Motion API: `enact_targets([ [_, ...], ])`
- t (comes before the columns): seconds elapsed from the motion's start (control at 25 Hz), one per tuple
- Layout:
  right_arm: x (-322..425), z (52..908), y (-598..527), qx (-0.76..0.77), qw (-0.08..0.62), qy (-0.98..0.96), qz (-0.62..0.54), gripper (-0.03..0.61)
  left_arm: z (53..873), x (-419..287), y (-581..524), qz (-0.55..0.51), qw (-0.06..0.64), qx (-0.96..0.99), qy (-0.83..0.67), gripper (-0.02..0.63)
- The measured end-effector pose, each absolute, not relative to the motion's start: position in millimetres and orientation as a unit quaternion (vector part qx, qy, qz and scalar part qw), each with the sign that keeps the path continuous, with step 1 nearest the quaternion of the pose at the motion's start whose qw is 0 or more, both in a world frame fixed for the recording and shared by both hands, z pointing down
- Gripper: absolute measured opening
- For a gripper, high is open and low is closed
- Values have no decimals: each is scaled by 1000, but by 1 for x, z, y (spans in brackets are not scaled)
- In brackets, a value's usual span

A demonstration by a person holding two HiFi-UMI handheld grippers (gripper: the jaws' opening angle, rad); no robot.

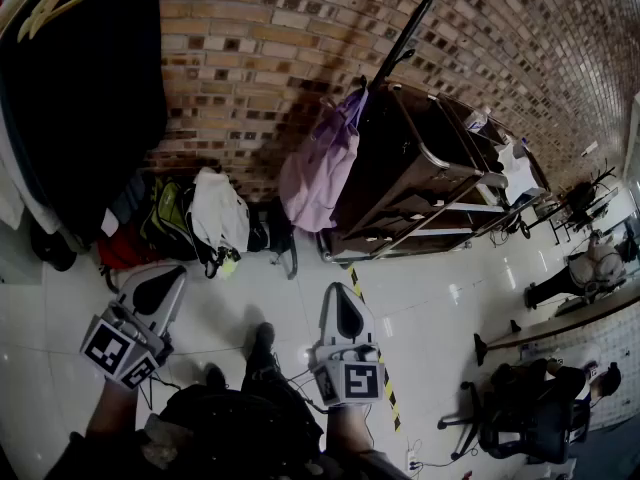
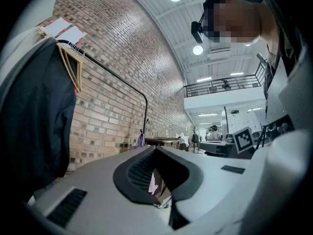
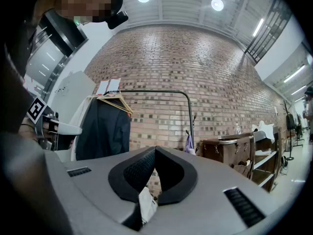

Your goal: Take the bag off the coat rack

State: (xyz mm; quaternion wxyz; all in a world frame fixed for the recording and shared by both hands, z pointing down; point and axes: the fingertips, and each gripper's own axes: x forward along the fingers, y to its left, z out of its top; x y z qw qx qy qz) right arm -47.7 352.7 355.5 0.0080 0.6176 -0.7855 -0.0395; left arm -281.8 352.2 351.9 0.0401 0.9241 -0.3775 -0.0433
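Observation:
A lilac bag (image 1: pixel 318 168) hangs from the black pole of the coat rack (image 1: pixel 412 18) in front of the brick wall. It shows small and far in the left gripper view (image 2: pixel 141 141) and in the right gripper view (image 3: pixel 189 143). Both grippers are held low, well short of the bag. My left gripper (image 1: pixel 168 276) is shut with nothing between its jaws. My right gripper (image 1: pixel 344 298) points toward the bag, also shut and empty. A dark coat (image 3: pixel 102 129) hangs on a wooden hanger at the rack's other end.
A brown wooden cart (image 1: pixel 425 183) stands right behind the bag. Several bags (image 1: pixel 200 218) lie on the floor against the wall at the left. Yellow-black tape (image 1: pixel 378 363) runs across the glossy floor. An office chair (image 1: pixel 520 418) stands at the lower right.

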Motion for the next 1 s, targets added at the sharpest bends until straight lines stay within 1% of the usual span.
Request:
enact_targets([
  [0.36, -22, 366, 294, 604, -19, -797, -29, 21, 363, -266, 310, -37, 46, 909, -413, 8],
  [1.0, 74, 372, 148, 614, -40, -788, -18, 21, 366, -183, 176, -23, 43, 907, -419, 8],
])
